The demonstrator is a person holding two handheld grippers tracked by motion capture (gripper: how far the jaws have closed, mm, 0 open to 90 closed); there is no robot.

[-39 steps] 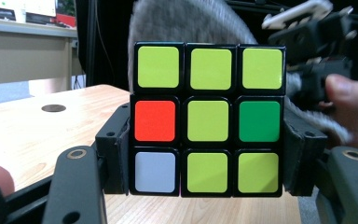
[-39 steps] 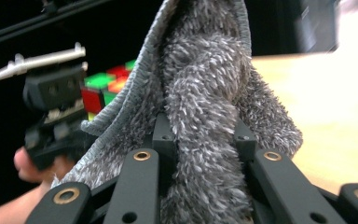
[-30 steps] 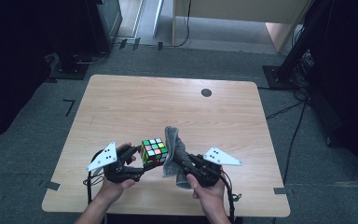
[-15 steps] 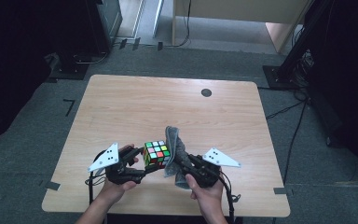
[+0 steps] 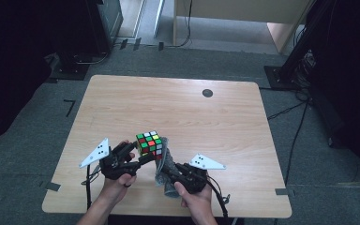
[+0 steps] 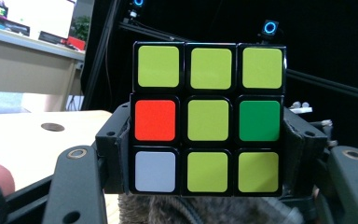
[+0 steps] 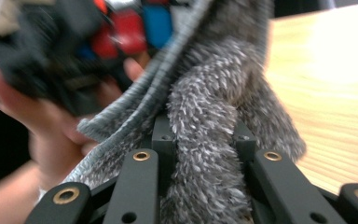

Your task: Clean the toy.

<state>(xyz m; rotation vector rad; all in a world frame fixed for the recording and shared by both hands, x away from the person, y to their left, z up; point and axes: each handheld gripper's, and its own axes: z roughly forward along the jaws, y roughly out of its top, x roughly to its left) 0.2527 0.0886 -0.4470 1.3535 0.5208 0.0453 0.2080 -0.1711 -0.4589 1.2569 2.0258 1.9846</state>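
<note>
Wood grain runs bare across most of the counter, broken by one small dark round disc near its far edge, well apart from the work. Around the counter lie grey floor, dark stands and trailing cables; nothing on the counter lies between the two tools.

The person's forearms come in from the near edge. The left hand holds the left tool angled up and toward the middle, its grey three-cornered plate out to the left. Its jaws are part-way closed and press on the two sides of the puzzle cube, gripping its lower two rows. The cube sits lifted above the near middle of the counter, square to the left gripper view, its mostly yellow-green face toward that camera, the top row clear of the jaws.

The right hand holds the right tool pointing toward the cube. Its jaws are nearly closed on a bunched grey cloth. The cloth's long axis runs up from the jaws to the cube's side, touching it; its lower end hangs toward the counter.
</note>
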